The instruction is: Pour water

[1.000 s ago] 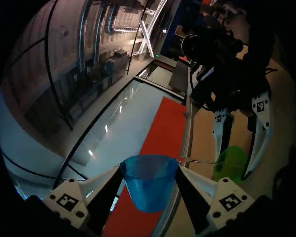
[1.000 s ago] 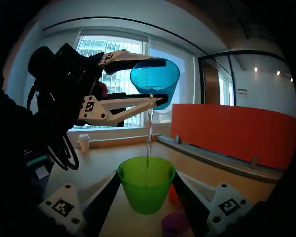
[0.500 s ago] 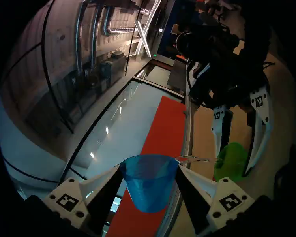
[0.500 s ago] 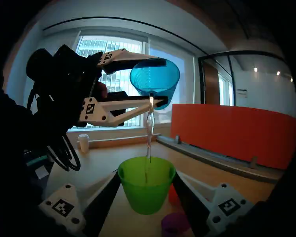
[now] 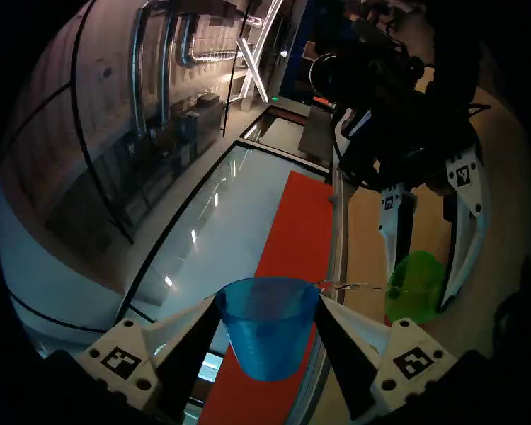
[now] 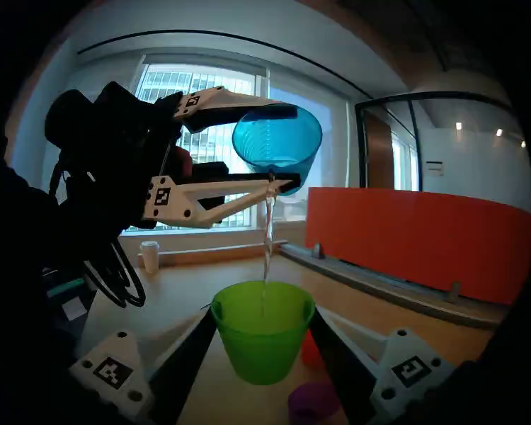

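My left gripper (image 5: 267, 333) is shut on a blue cup (image 5: 267, 336), tipped on its side. A thin stream of water (image 6: 267, 237) runs from the blue cup's (image 6: 277, 145) rim down into a green cup (image 6: 263, 338). My right gripper (image 6: 263, 340) is shut on that green cup and holds it upright just above the wooden table (image 6: 195, 290). In the right gripper view the left gripper (image 6: 283, 145) hangs high at the centre. In the left gripper view the right gripper (image 5: 425, 283) stands at the right with the green cup (image 5: 414, 286) between its fingers.
A purple cup (image 6: 313, 401) and a red one (image 6: 309, 348) sit on the table below the green cup. A small white cup (image 6: 150, 255) stands by the window sill. An orange partition (image 6: 421, 237) runs along the table's right side.
The water keeps streaming from the blue cup into the green one. The blue cup has tipped slightly further; both grippers stay almost where they were.
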`<state>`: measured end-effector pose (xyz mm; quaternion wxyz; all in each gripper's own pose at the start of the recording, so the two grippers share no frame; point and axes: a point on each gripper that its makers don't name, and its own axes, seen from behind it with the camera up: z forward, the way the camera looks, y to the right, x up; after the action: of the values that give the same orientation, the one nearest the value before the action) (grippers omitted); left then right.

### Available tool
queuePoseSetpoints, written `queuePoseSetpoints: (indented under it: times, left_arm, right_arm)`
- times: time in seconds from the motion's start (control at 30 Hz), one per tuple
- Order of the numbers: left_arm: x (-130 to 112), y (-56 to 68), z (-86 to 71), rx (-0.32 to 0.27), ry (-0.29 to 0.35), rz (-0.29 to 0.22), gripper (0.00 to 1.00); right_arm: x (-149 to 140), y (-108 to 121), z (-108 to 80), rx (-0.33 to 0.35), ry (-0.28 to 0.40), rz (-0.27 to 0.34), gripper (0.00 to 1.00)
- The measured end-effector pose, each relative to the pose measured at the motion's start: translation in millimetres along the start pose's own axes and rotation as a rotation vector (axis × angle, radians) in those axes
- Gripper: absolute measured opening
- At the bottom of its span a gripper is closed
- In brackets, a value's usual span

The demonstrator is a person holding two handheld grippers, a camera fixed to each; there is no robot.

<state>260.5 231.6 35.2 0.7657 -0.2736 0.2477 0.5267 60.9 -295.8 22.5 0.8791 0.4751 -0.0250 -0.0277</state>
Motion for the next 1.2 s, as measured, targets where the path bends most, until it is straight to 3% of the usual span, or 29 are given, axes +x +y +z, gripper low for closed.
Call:
queuePoseSetpoints:
  times: [1.2]
  left_arm:
    - [3.7,-5.3,-0.4,0.006,0.003,0.088,0.88]
  right_arm:
    - [2.2,5.7,1.0,-0.004,0.005,-0.005,0.91]
